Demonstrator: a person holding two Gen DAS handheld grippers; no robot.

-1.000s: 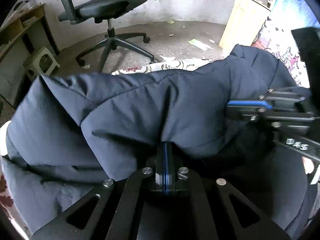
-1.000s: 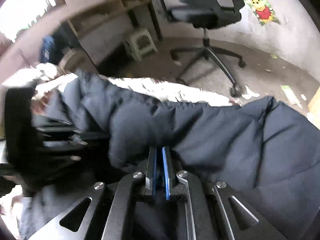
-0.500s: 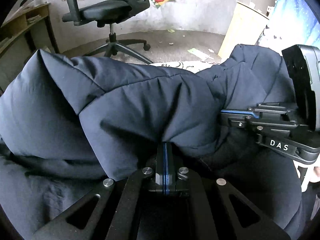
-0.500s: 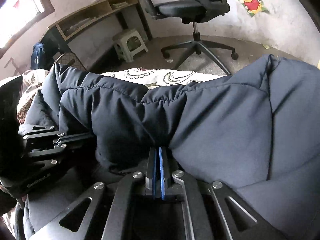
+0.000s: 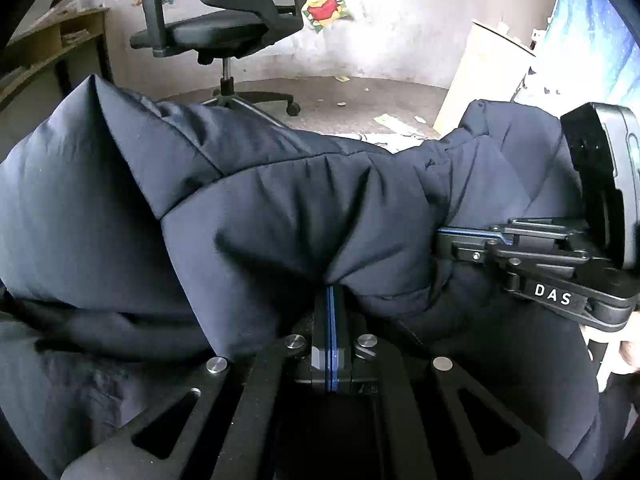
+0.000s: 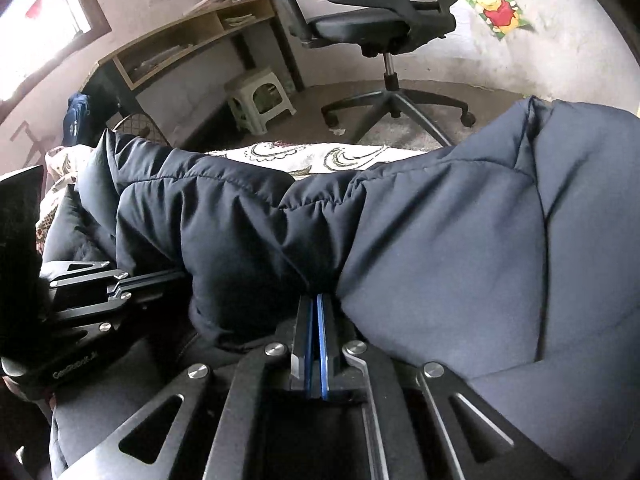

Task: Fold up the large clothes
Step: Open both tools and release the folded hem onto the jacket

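While both claws clamp same garment, left gripper (image 5: 330, 296) fully closed, blue pads pinching fold of navy puffer jacket (image 5: 240, 208). Right gripper (image 6: 317, 300) likewise pressed together on jacket edge, pads nearly meeting. Each claw visible sideways in other's view, biting same raised edge. Jacket bulges up between them, rest draped below. Patterned bedcover (image 6: 304, 156) behind jacket. Beyond: office chair (image 6: 384, 20), plastic stool (image 6: 260, 100), wooden desk (image 6: 180, 48), Pooh poster (image 5: 322, 6) on wall.

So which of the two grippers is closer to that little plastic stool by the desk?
The left. The stool stands off to the left, past the left gripper. The right gripper is clamped on the jacket further right.
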